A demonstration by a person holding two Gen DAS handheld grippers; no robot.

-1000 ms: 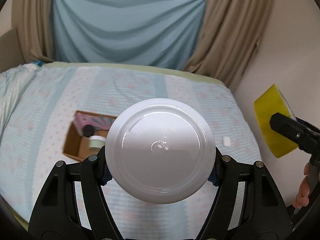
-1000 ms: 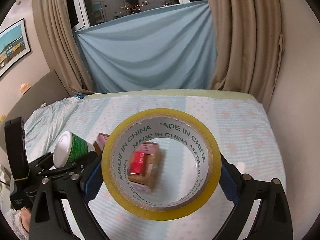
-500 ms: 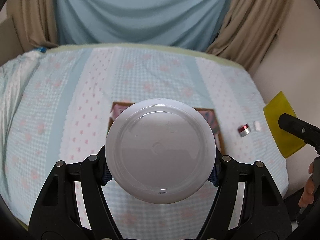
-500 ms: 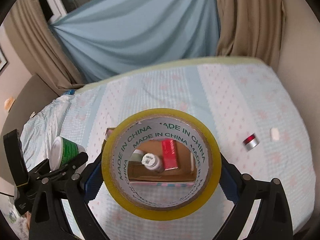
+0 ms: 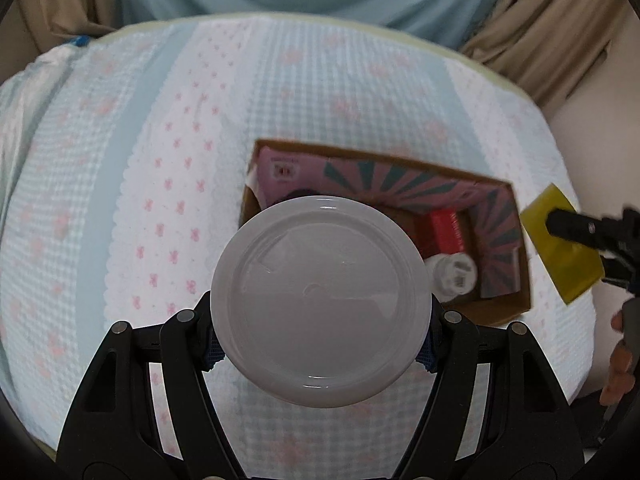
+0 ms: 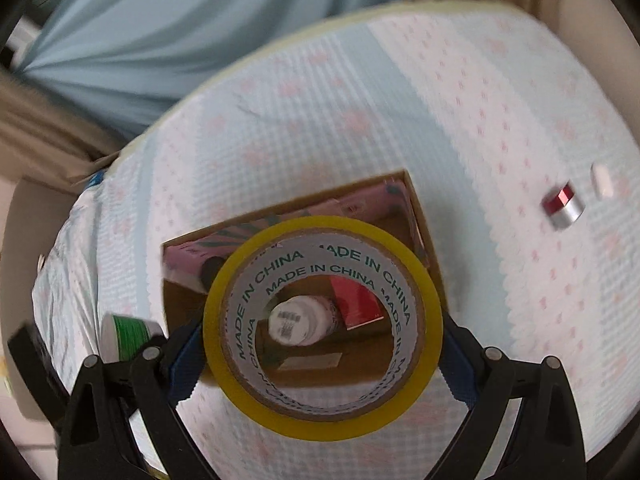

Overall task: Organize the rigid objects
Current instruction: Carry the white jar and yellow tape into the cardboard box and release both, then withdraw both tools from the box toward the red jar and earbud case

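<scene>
Jar: clamped in left gripper, now over the box near edge.
Tape: clenched by right gripper, now directly above box.
Box: nearer than before; bottle inside.
Cap: right of box.

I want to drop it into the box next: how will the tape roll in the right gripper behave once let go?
The tape roll is a stiff ring, so it should keep its shape. It is held on edge, so it may roll or topple flat on landing. The box already holds a bottle and a red pack, so it will likely come to rest leaning on them.
</scene>
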